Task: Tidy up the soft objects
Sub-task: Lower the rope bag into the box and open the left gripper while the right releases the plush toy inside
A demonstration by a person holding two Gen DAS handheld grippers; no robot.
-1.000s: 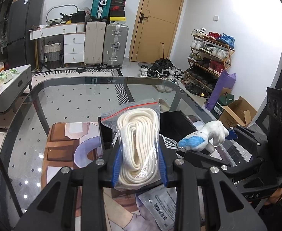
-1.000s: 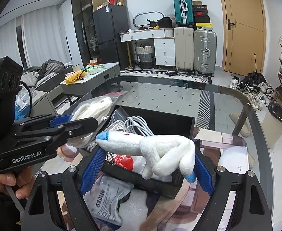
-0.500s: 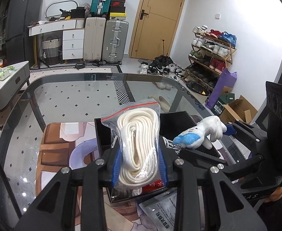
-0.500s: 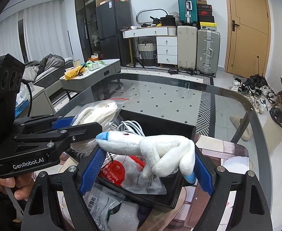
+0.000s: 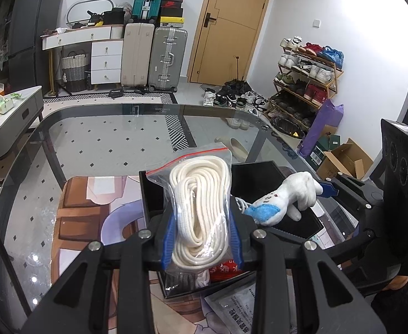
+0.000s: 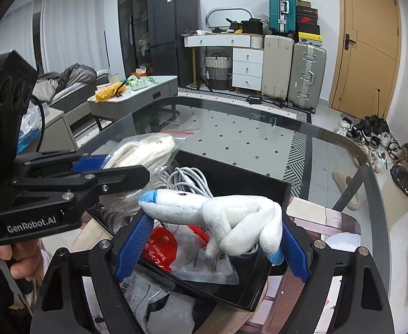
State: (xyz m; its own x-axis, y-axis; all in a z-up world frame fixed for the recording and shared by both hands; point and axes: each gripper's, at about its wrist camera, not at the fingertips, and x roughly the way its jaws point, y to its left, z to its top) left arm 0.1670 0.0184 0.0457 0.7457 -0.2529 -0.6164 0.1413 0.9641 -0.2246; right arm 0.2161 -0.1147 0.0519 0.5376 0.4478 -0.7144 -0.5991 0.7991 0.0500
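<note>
Left gripper point(image 5: 202, 239) is clamping a zip bag of white rope point(image 5: 199, 208) between its blue pads, jaws drawn in tight on the bag, which is standing upright out of the fingers. Directly beyond and beneath it is lying a black tray point(image 5: 262, 172). Right gripper point(image 6: 212, 239) is holding a white plush toy point(image 6: 218, 217) crosswise, jaws spread wide with both pads pressing on the toy's ends. Under this gripper the tray is showing a coiled grey cable point(image 6: 188, 179) and a red-printed packet point(image 6: 165, 243). Left gripper is sitting just left of the toy, close but apart.
</note>
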